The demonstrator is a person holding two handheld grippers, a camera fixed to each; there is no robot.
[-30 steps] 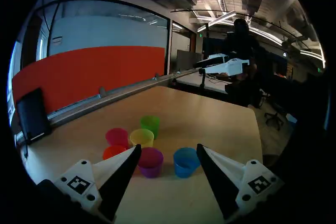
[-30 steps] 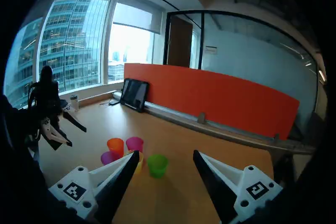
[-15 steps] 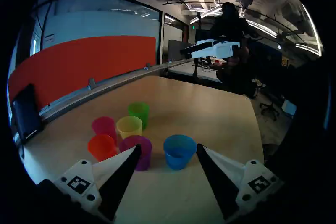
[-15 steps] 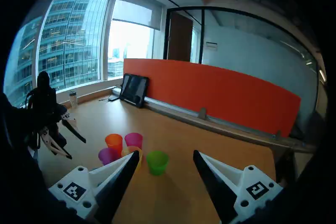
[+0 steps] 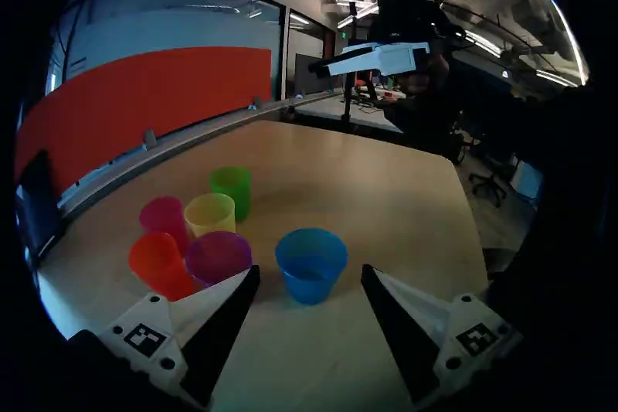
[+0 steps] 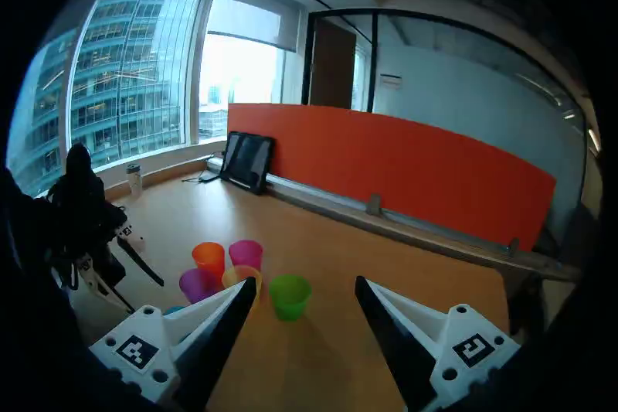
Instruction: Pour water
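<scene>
Blue cup (image 5: 311, 263) sits ungrasped on the tabletop (image 5: 386, 180), left gripper (image 5: 307, 273) just before it, right gripper (image 6: 303, 282) well beyond, both with fingers apart, empty; pouring not begun.

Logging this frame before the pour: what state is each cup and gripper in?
Blue cup: upright, apart from the others
Purple cup: upright, clustered
Orange cup: upright, clustered
Pink cup: upright, clustered
Yellow cup: upright, clustered
Green cup: upright, clustered
Left gripper: open, holding nothing
Right gripper: open, holding nothing
</scene>
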